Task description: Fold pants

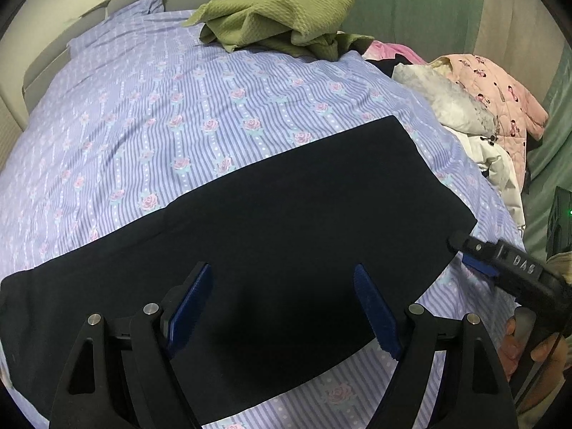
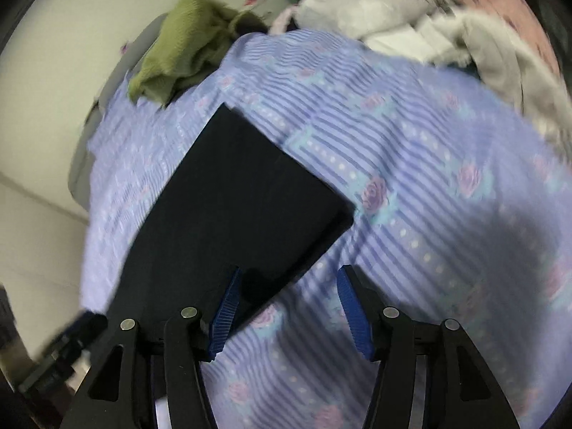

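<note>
Black pants [image 1: 286, 207] lie flat in a long folded strip across the lilac striped bedsheet [image 1: 161, 107]. My left gripper [image 1: 282, 275] hovers open over the strip's near middle, and nothing sits between its blue pads. At the pants' right end, my right gripper [image 1: 475, 254] reaches in beside the corner, held by a hand [image 1: 525, 343]. In the right wrist view the pants [image 2: 232, 214] run away to the upper left. There my right gripper [image 2: 289, 273] stands open over their near corner, its pads pressing on nothing. The left gripper [image 2: 68, 339] shows blurred at the lower left.
A crumpled green knitted garment [image 1: 279, 10] lies at the bed's far end near the grey headboard [image 1: 53, 60]. A pile of clothes, pink quilted [image 1: 493, 85] and white [image 1: 450, 103], crowds the right side. A green curtain [image 1: 411, 7] hangs behind.
</note>
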{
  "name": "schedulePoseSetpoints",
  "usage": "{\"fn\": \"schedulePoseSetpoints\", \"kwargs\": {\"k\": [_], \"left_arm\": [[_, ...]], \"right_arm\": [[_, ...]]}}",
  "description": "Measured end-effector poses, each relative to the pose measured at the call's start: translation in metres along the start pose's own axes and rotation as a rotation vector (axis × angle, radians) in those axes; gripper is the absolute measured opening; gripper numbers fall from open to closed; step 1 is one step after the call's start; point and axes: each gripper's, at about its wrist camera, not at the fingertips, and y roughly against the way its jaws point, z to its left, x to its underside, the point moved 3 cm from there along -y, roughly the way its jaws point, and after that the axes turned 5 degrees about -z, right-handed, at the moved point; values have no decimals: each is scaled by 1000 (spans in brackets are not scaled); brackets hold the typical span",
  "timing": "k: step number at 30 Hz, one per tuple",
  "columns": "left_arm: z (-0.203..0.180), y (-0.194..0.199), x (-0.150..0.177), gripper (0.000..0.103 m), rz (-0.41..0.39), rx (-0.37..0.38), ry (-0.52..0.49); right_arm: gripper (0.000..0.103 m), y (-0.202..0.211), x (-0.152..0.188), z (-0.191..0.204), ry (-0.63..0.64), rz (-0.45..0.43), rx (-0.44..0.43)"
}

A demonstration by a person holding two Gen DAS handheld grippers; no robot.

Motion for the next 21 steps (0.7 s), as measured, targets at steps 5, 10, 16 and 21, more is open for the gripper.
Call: {"fn": "schedulePoseSetpoints", "kwargs": {"k": [5, 10, 16, 21], "left_arm": [[-1, 1, -3, 81, -3, 5, 6], [-3, 5, -4, 81, -16, -6, -15], [-1, 7, -4, 81, -16, -6, -3], [-6, 14, 1, 81, -22, 2, -13]], "right_arm": [[62, 6, 3, 6, -46, -34, -47], [62, -13, 2, -7, -123, -27, -56], [63, -21, -17, -17, -229, -115, -139], [55, -12, -9, -31, -286, -117, -234]]}}
